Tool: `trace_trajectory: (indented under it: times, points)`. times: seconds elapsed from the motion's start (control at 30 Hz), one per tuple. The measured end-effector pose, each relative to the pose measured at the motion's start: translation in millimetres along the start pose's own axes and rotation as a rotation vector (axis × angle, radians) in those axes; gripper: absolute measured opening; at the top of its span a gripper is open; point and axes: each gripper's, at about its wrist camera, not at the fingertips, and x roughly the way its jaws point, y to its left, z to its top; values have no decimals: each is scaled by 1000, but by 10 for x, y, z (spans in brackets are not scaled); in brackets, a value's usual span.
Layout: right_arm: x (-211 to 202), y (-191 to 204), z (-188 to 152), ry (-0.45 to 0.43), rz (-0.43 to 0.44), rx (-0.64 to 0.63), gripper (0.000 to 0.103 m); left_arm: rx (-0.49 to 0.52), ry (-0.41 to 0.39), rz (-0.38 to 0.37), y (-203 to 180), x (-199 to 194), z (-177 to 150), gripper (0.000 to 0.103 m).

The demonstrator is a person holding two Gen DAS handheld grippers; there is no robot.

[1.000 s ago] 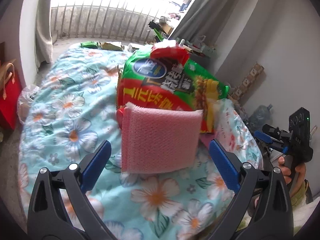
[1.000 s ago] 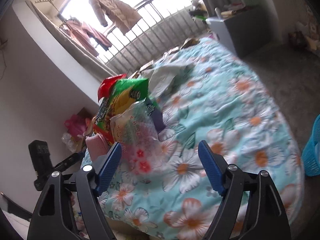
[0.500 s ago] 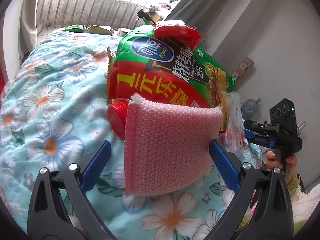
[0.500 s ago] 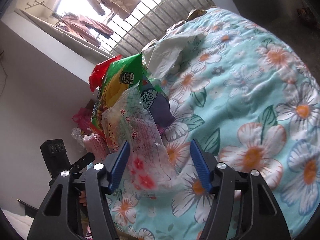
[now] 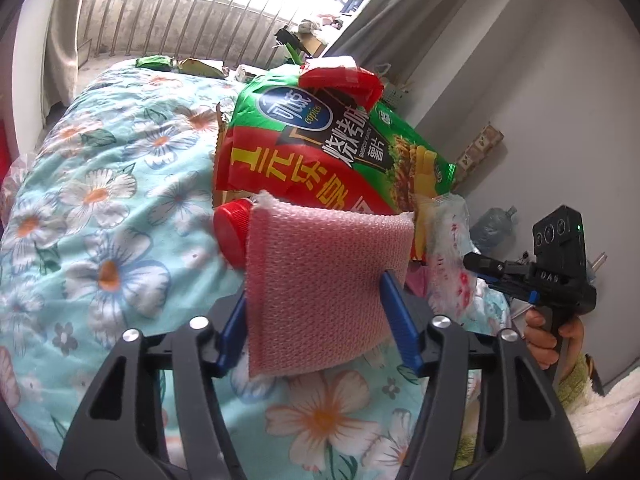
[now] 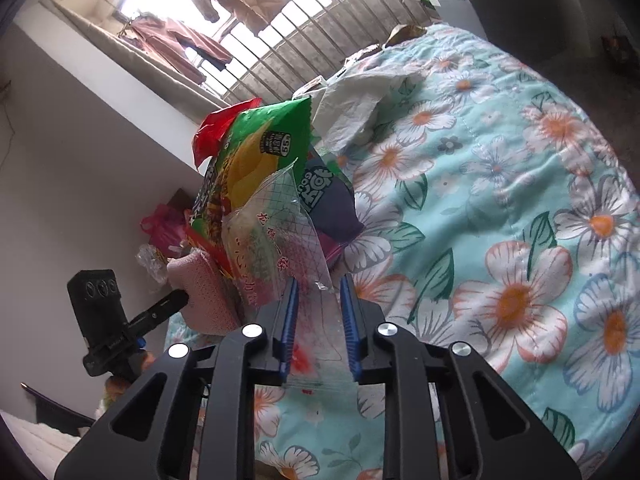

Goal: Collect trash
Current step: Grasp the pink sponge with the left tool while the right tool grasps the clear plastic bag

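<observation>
I'm closing my left gripper (image 5: 316, 320) on the pink mesh sponge (image 5: 324, 280), pads pressing both its edges. My right gripper (image 6: 316, 320) is closing around the clear printed plastic wrapper (image 6: 276, 248), film between the pads. Both are standing in a trash pile: green-red snack bag (image 5: 320, 152), red bottle cap (image 5: 230, 232), dark purple packet (image 6: 328, 204). Pile is sitting on the floral bedspread (image 6: 500, 208), barred window (image 5: 180, 20) behind, grey wall to the side. A second ago both grippers were spread wide; they're narrower now.

Right tongs (image 6: 316, 320) closing around a clear printed wrapper (image 6: 276, 248) above the floral bedspread (image 6: 500, 200).
</observation>
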Motion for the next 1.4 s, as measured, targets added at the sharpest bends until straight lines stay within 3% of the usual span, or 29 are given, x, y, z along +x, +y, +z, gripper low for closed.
trace_trajectory:
  times: [0.17, 0.4, 0.9, 1.4]
  points:
    - [-113, 112, -54, -27, -35, -47, 12, -26, -14, -8, -8, -106, -31, 45]
    - [-261, 163, -139, -65, -29, -55, 9, -20, -36, -26, -91, -236, -74, 32]
    - [-542, 172, -276, -135, 4, -43, 6, -5, -65, -60, -251, -538, -123, 29]
    - [-1126, 156, -339, -263, 58, -26, 6, 64, -136, -130, -732, -784, 9, 28]
